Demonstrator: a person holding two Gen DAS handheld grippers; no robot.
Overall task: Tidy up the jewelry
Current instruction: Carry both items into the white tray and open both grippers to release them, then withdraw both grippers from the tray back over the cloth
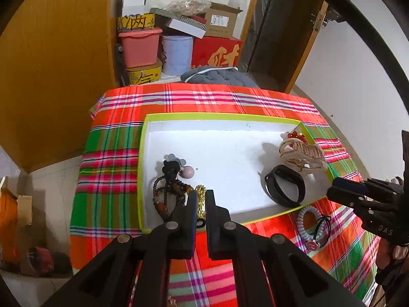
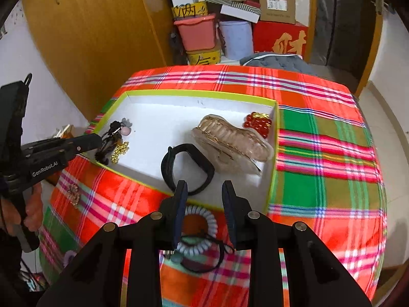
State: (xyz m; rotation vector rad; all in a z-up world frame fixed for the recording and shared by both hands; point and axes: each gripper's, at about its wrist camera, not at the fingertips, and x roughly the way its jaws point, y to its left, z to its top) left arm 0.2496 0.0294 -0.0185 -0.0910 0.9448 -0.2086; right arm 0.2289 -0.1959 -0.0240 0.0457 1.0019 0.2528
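Observation:
A white tray with a lime rim [image 1: 219, 117] [image 2: 199, 94] sits on the plaid cloth. My left gripper [image 1: 200, 195] is shut on a gold bead bracelet [image 1: 200, 202] [image 2: 120, 151] over the tray's near left corner, beside dark bead strands [image 1: 166, 194] and a black hair tie with a pink charm [image 1: 179, 168]. In the tray's right part lie a black band [image 1: 286, 186] [image 2: 188, 168], a clear hair claw [image 1: 304, 156] [image 2: 230, 140] and a red bead bracelet [image 2: 257, 124]. My right gripper [image 2: 204, 186] is open above a pale blue coil hair tie [image 2: 202, 230] [image 1: 306, 222].
A black cord with a pink tag [image 1: 319, 235] lies by the coil tie on the cloth. A small gold brooch [image 2: 74, 192] lies on the cloth left of the tray. Boxes and tubs [image 1: 158, 41] stand behind the table, a wooden cabinet [image 1: 56, 64] at left.

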